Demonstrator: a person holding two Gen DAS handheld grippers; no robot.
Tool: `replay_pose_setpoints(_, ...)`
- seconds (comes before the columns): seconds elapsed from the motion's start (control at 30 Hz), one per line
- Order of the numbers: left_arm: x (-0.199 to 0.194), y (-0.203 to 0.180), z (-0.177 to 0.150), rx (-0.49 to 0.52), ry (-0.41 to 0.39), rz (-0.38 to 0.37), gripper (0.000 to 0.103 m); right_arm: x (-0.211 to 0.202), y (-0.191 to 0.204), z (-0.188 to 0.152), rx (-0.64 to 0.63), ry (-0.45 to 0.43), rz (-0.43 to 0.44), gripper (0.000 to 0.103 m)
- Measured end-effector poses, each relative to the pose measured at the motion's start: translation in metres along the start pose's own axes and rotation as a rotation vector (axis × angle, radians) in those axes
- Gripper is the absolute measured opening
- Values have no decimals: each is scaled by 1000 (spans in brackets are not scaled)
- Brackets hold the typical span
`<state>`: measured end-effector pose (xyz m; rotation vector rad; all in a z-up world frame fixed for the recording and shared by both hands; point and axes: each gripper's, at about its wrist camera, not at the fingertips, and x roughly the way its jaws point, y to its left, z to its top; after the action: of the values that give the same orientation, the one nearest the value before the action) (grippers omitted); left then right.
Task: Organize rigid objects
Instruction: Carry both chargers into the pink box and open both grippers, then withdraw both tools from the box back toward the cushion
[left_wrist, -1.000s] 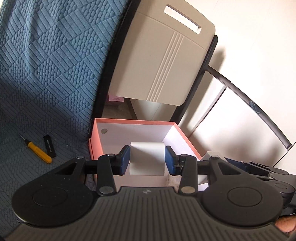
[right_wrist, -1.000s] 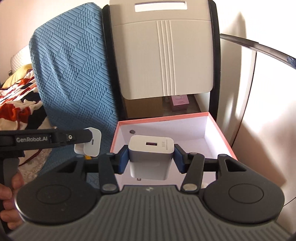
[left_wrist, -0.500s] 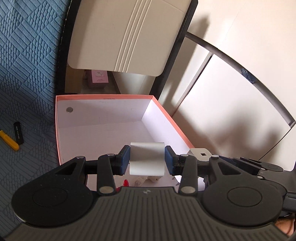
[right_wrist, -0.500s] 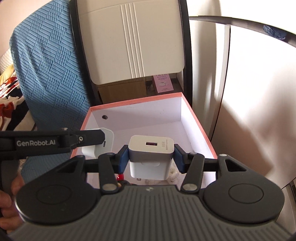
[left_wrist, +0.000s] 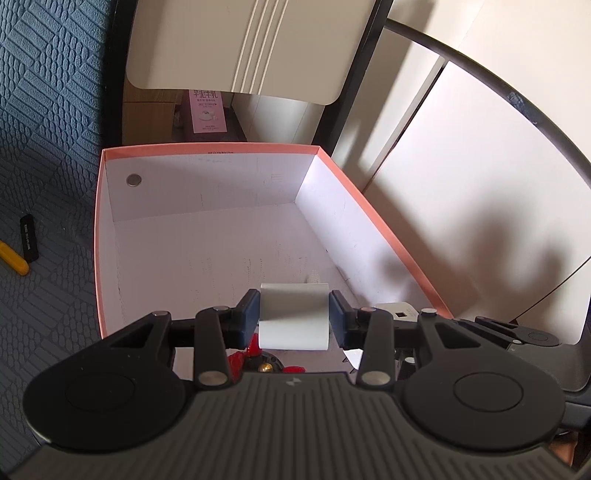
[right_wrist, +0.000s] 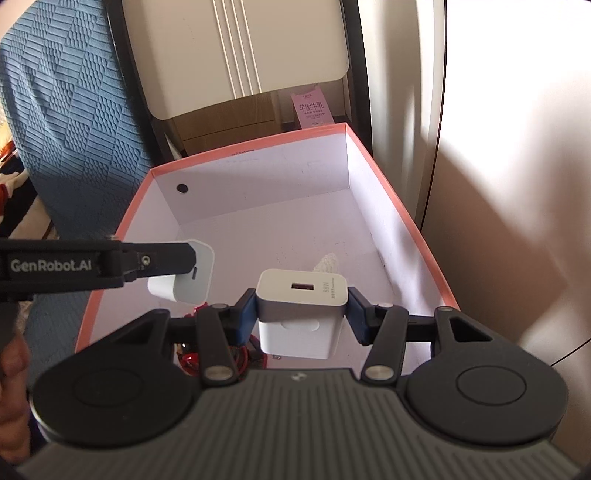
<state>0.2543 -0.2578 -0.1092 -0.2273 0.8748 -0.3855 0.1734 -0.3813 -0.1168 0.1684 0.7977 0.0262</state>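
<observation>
My left gripper (left_wrist: 294, 317) is shut on a small white charger (left_wrist: 294, 319) and holds it over the near end of the open pink-rimmed white box (left_wrist: 207, 149). The right wrist view shows this gripper (right_wrist: 110, 262) and its charger (right_wrist: 192, 278) from the side. My right gripper (right_wrist: 302, 308) is shut on a larger white 66W charger (right_wrist: 301, 295), also over the box (right_wrist: 402, 210). That charger's top peeks out at the right of the left wrist view (left_wrist: 397, 312). A red object (left_wrist: 251, 350) lies in the box's near end, mostly hidden.
A black stick (left_wrist: 28, 238) and a yellow-handled tool (left_wrist: 13, 258) lie on the blue quilted cover (left_wrist: 44, 110) left of the box. A beige chair back (left_wrist: 236, 44) and a pink carton (left_wrist: 207, 110) stand behind it. White panels are at the right.
Both grippers moved forward and over the box with their chargers still held. The box now fills the middle of both views, seen more from above.
</observation>
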Motion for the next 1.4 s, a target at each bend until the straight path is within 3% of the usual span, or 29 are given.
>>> replay_pose_setpoints(0.37, -5, -5, 4, 11, -7, -26, 48, 1, -5, -3, 32, 31, -6, 55)
replay_pose_setpoints(0.53, -22, -5, 7, 14, -36, -29, 48, -10, 2, 4, 16, 3, -5, 55)
replay_pose_setpoints(1.1, -145, 11, 23, 35, -262, -8, 48, -70, 68, 44, -83, -173, 74, 55)
replay_pose_setpoints(1.4, -194, 38, 18, 14, -348, 27, 48, -82, 111, 49, -148, -211, 131, 55)
